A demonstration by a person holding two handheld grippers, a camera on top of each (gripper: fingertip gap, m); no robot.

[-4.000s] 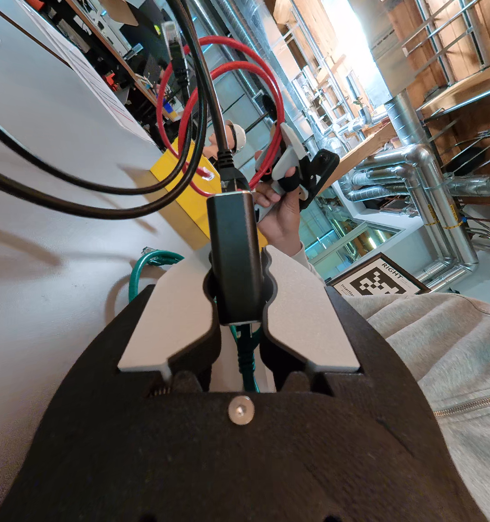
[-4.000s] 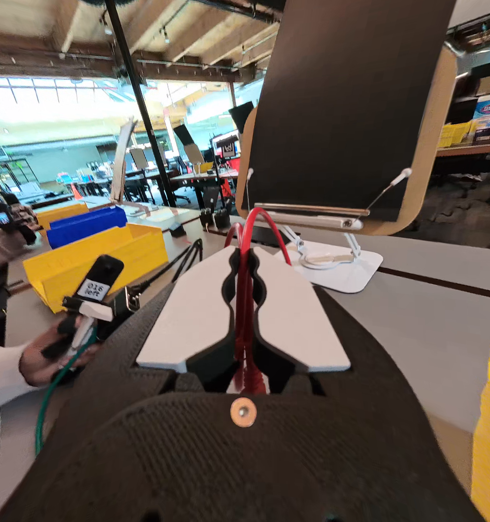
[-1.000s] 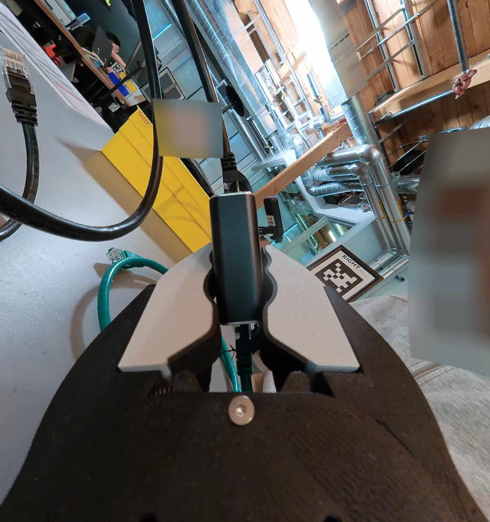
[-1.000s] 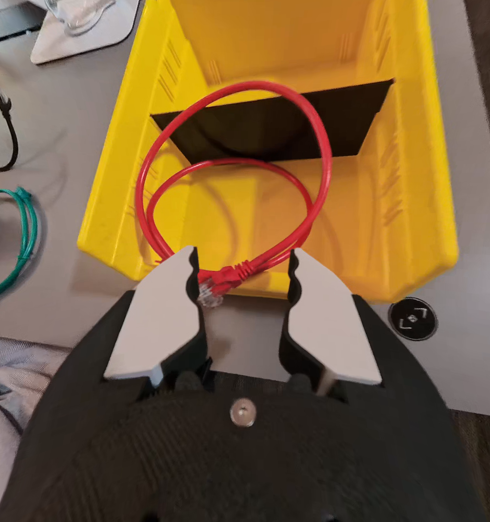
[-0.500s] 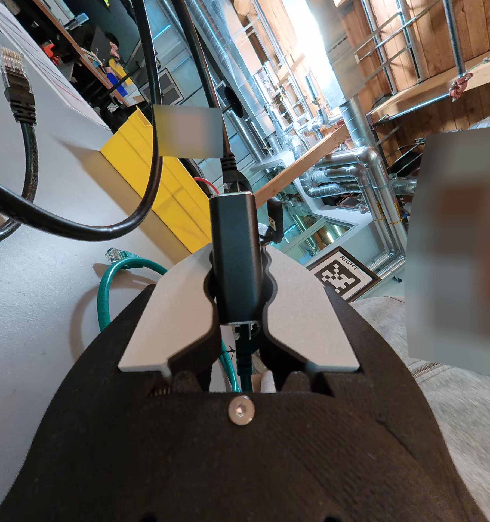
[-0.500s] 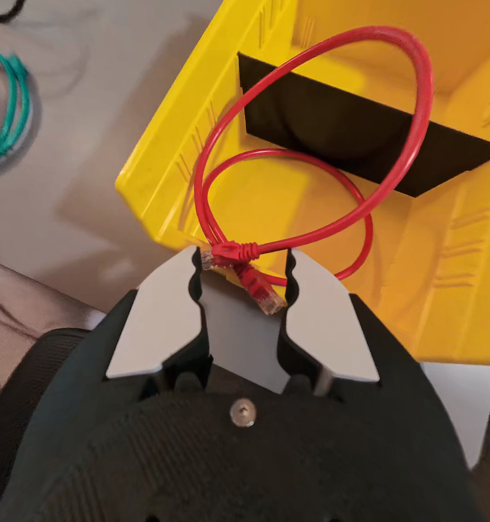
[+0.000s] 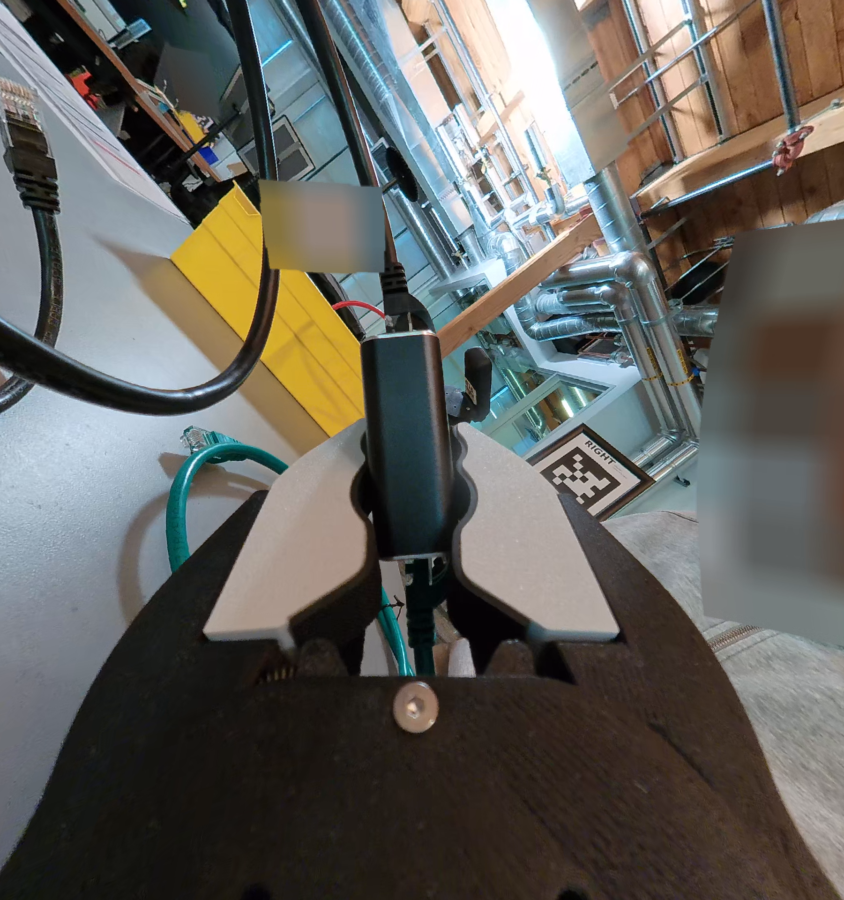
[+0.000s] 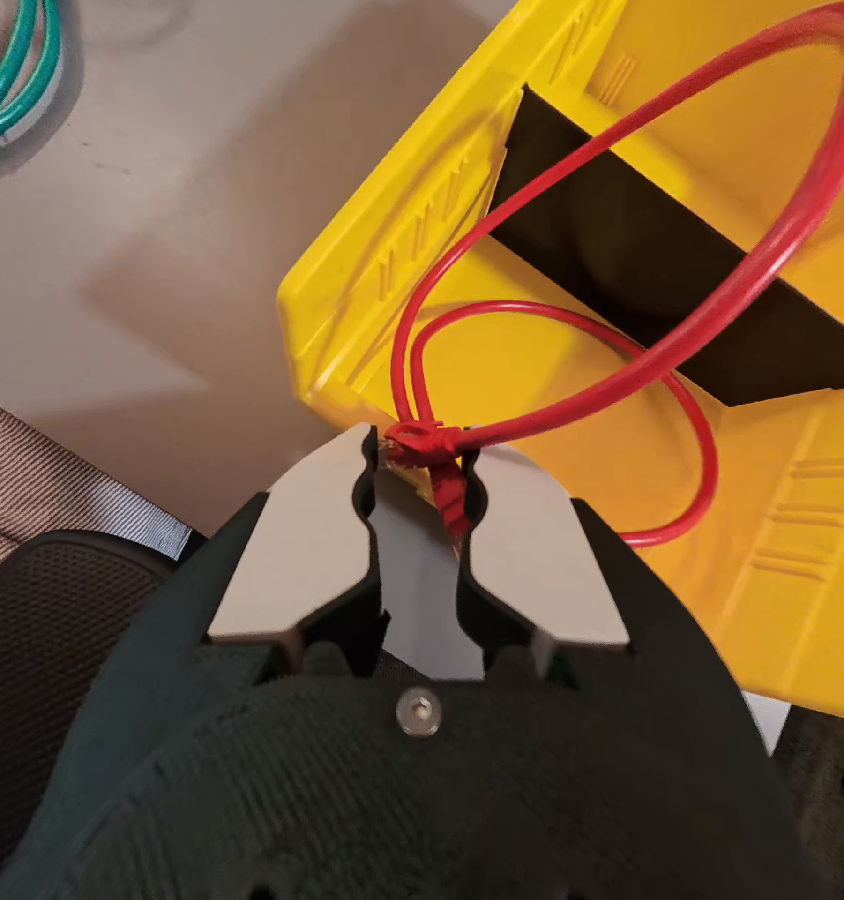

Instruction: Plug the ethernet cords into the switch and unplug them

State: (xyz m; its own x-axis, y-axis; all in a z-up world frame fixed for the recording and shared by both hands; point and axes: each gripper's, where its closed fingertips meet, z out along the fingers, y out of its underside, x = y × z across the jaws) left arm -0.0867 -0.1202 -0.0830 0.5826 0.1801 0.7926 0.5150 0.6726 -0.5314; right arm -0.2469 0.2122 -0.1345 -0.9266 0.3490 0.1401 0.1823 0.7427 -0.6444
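Gripping the switch (image 7: 406, 438), the left gripper (image 7: 412, 492) has its jaws clamped on the black body, which stands up along the fingers toward twelve o'clock. A green cord (image 7: 200, 482) is plugged into the near end of the switch at six o'clock, and its free plug lies on the grey table (image 7: 69, 511) at about ten o'clock. At the far end, a black cord (image 7: 395, 287) leaves the top of the switch, and a second black cord with a bare plug (image 7: 20, 131) hangs loose at ten o'clock.

Seen from the right wrist, the right gripper (image 8: 417, 467) has its jaws partly closed around the red cord (image 8: 629, 311) at its tied plug ends, which sit between the fingertips at twelve o'clock; whether the hold is firm I cannot tell. The red loop drapes toward two o'clock into the yellow bin (image 8: 410, 253), across its black divider (image 8: 629, 253).

Judging from this, red looks unplugged and is either being put away or picked up; green and one black cord appear to be seated in the switch, so unplugging them likely remains
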